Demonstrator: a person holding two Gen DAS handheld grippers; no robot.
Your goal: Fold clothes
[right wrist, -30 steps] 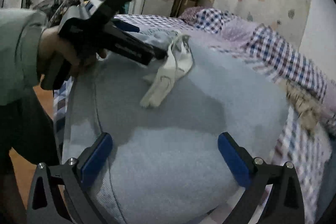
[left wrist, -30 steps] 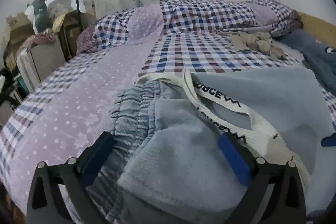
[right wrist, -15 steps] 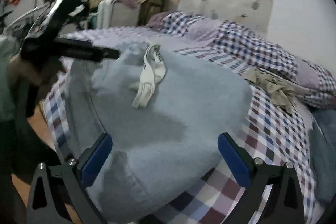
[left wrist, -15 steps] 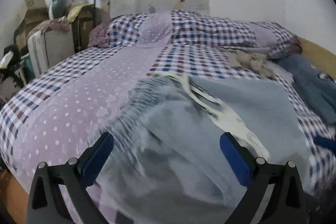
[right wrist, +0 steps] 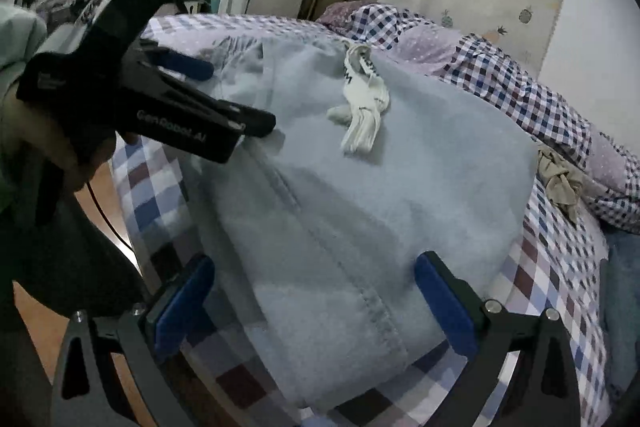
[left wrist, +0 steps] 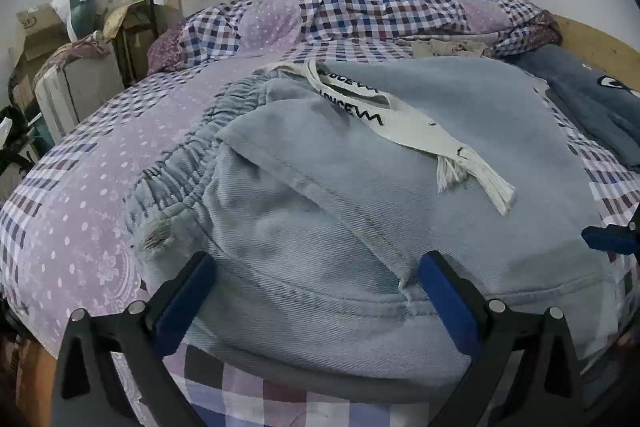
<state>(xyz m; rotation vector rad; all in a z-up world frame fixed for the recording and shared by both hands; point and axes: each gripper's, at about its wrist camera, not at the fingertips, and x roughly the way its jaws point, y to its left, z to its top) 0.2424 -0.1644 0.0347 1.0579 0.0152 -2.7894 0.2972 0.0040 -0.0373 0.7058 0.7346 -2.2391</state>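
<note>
Light blue pants point(left wrist: 360, 195) lie folded on the checked bed, with the gathered elastic waistband point(left wrist: 180, 163) at the left. A white drawstring point(left wrist: 404, 123) with black letters lies across the top. My left gripper point(left wrist: 316, 303) is open, its blue pads either side of the pants' near edge. In the right wrist view the same pants point(right wrist: 400, 187) and drawstring point(right wrist: 364, 115) show. My right gripper point(right wrist: 312, 307) is open over the near folded end. A hand holds the left gripper point(right wrist: 232, 95) at the pants' left side.
A crumpled beige garment point(left wrist: 448, 47) and a dark blue garment point(left wrist: 592, 107) lie at the bed's far right. Checked pillows and a duvet point(left wrist: 360, 11) line the back. A suitcase point(left wrist: 76, 83), boxes and a clothes rack stand to the left. Wooden floor point(right wrist: 36, 315) lies below the bed edge.
Both grippers drew back from the pants half a second ago and have come in low again at the near edge. Both stayed open. The pants lie as before.
</note>
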